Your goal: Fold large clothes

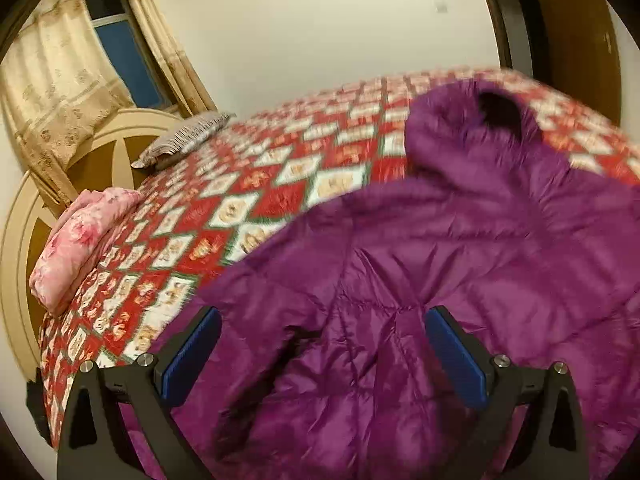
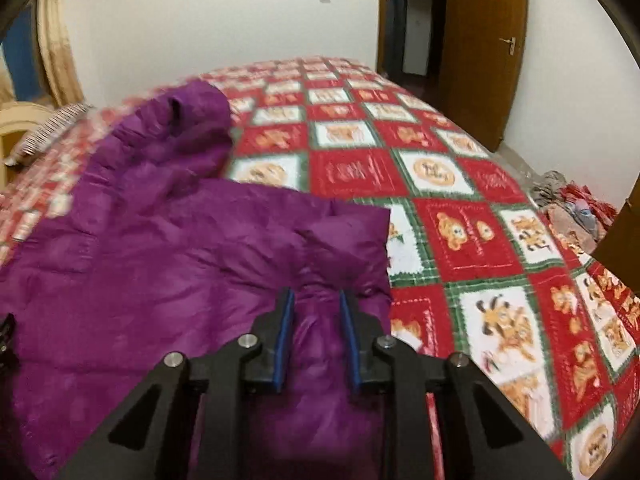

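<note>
A large purple quilted jacket (image 1: 460, 240) lies spread on the red, white and green checked bedspread (image 1: 260, 184), its hood (image 1: 460, 120) toward the far side. My left gripper (image 1: 320, 316) is open wide, low over the jacket's near part, with purple fabric lying between its blue pads (image 1: 456, 360). In the right wrist view the jacket (image 2: 160, 240) fills the left half and its hood (image 2: 184, 120) points away. My right gripper (image 2: 316, 300) is shut on a bunched fold at the jacket's right edge, next to the bare bedspread (image 2: 460, 220).
A folded pink floral quilt (image 1: 76, 240) and a striped pillow (image 1: 184, 140) lie by the cream headboard (image 1: 100, 148) on the left. A brown door (image 2: 480, 60) stands at the far right, and a pile of cloth (image 2: 572, 208) lies on the floor beside the bed.
</note>
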Motion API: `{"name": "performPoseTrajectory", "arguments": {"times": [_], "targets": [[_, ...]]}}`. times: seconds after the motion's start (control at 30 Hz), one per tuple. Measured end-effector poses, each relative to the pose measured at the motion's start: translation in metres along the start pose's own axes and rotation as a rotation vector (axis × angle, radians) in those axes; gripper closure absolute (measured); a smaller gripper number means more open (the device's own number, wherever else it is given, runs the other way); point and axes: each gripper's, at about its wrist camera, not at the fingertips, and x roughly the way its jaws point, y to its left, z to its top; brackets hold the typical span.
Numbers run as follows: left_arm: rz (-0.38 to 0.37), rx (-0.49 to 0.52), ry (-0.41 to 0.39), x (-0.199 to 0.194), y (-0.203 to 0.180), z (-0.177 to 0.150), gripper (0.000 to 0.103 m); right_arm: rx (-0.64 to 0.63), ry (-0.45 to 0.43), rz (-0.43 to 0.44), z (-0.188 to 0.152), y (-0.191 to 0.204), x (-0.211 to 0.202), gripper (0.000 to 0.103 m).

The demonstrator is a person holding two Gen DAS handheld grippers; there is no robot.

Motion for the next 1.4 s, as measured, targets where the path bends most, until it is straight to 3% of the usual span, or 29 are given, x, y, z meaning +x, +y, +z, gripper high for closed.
{"name": "performPoseTrajectory", "arguments": {"times": [0.07, 0.17, 0.27, 0.47, 1.03, 1.4], "targets": [[-0.045, -0.01, 0.011, -0.006, -0.002, -0.003, 0.001, -0.032, -0.021, 0.028, -0.011, 0.011, -0.023, 0.075], [-0.038, 0.026, 0.045, 0.003, -0.017, -0.014, 0.001, -0.066, -0.012, 0.052, -0.025, 0.029, -0.03, 0.075], [-0.034, 0.047, 0.093, 0.019, -0.029, -0.029, 0.001, -0.094, 0.016, 0.054, -0.035, 0.043, -0.02, 0.075], [-0.021, 0.064, 0.088, 0.023, -0.037, -0.038, 0.001, -0.153, 0.036, 0.01, -0.059, 0.058, 0.0, 0.075], [-0.076, 0.024, 0.116, 0.032, -0.032, -0.039, 0.001, -0.146, 0.027, 0.001, -0.062, 0.057, 0.004, 0.075], [-0.107, 0.001, 0.126, 0.034, -0.028, -0.04, 0.001, -0.19, 0.024, -0.052, -0.063, 0.066, 0.006, 0.075]]}}
